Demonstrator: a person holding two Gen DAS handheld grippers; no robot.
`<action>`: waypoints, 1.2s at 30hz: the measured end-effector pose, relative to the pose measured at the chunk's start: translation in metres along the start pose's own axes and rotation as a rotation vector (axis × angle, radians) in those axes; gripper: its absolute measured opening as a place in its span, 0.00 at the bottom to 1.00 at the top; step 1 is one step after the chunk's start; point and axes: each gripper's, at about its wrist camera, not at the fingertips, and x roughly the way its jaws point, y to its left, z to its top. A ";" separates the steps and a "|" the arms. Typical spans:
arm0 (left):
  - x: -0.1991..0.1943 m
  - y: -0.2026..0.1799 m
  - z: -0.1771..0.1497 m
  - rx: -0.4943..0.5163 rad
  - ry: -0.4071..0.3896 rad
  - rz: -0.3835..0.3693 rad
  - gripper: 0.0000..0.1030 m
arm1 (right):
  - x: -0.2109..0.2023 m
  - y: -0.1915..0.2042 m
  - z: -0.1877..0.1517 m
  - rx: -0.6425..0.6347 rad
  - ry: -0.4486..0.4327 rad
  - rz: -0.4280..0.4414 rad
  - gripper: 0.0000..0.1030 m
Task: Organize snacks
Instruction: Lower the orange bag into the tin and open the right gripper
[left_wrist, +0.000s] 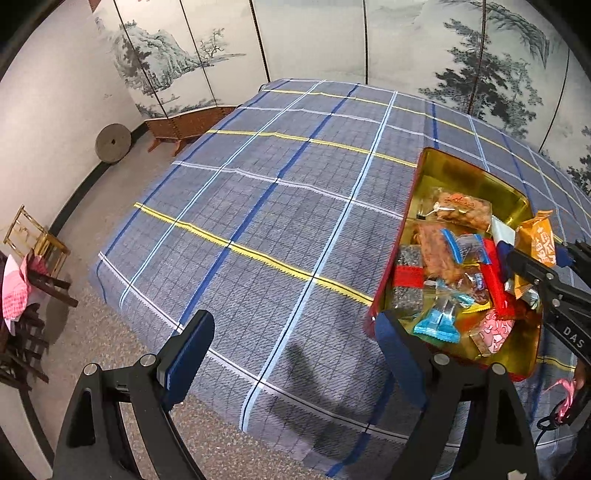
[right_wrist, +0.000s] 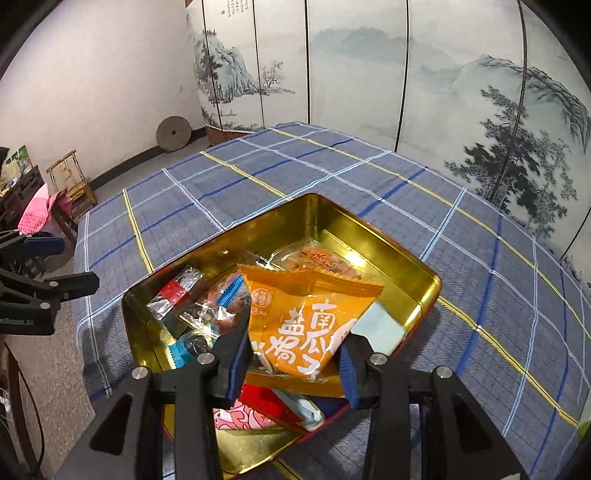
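Observation:
A red tin with a gold inside (left_wrist: 469, 173) (right_wrist: 369, 236) stands on the plaid tablecloth and holds several wrapped snacks. My right gripper (right_wrist: 291, 363) is over the tin's near part, its jaws closed on an orange snack packet (right_wrist: 306, 314), which stands tilted between the fingers; the packet also shows in the left wrist view (left_wrist: 541, 240). My left gripper (left_wrist: 295, 350) is open and empty, above the table's front edge, left of the tin. Its right finger (left_wrist: 399, 354) overlaps the tin's near corner in view.
The blue-grey plaid cloth (left_wrist: 277, 206) covers the table. A painted folding screen (right_wrist: 354, 74) stands behind it. A stone wheel (left_wrist: 112, 143) leans on the left wall. Wooden stools and pink cloth (left_wrist: 22, 288) sit on the floor at left.

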 end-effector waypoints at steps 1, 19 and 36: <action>0.001 0.001 0.000 -0.001 0.002 0.000 0.84 | 0.002 0.001 -0.001 -0.004 0.004 -0.002 0.40; 0.008 -0.004 -0.003 0.007 0.032 -0.006 0.84 | 0.022 0.006 0.000 -0.009 0.026 -0.023 0.41; 0.004 -0.017 -0.005 0.017 0.030 -0.040 0.84 | -0.008 0.016 -0.003 -0.018 -0.027 -0.059 0.76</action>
